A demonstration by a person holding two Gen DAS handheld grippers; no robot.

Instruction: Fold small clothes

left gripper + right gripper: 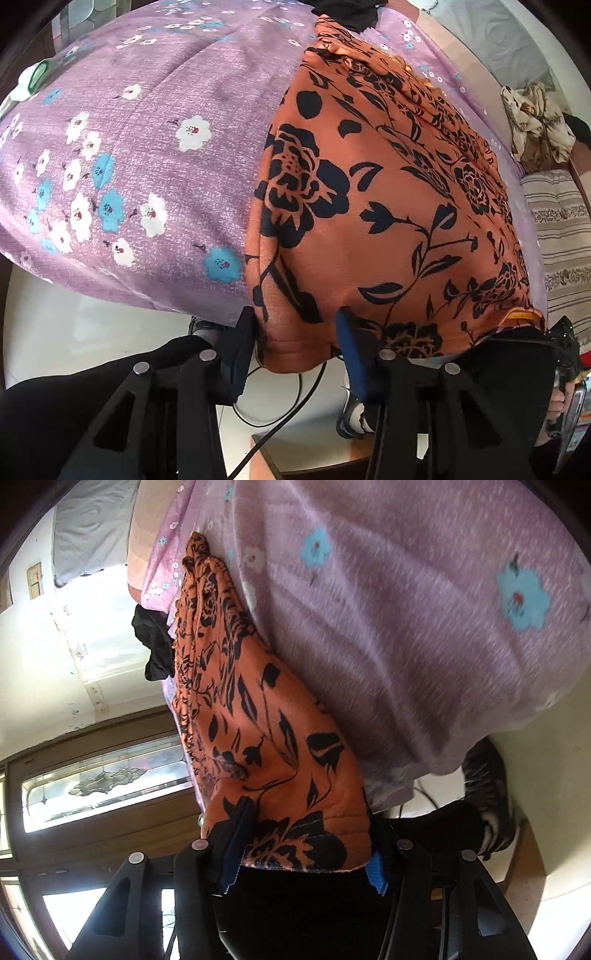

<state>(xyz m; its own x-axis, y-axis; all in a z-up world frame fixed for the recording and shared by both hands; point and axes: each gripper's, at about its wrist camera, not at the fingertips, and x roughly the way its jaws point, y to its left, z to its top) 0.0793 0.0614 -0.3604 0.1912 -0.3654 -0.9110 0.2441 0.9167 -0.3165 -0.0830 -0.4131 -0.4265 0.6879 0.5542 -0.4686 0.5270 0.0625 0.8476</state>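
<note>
Pale floor tiles and a dark cable (280,413) show below the near edge of a bed covered in a purple sheet printed with white and blue flowers (147,155).

Nearest the left camera, the left gripper (295,332) stands spread, its fingers on either side of the hanging corner of the orange garment with black flower print (369,221); whether the pads touch the cloth I cannot tell. In the right view, the right gripper (306,853) is also parted wide, with the garment's near hem bunched between its fingers rather than pinched. The garment lies flat across the sheet, its near edge drooping off the bed. Beyond it sits a crumpled black cloth (347,14), touching its far end.

Likely risks: with both grippers parted, closing on the overhanging hem could also catch the sheet beneath, dragging it along; a shallow bite on slippery fabric could let a corner slide out mid-fold and leave the fold skewed.

Hidden: the garment's far end is gathered and foreshortened, so its shape and type are unclear. Much of the right view is blurred.
</note>
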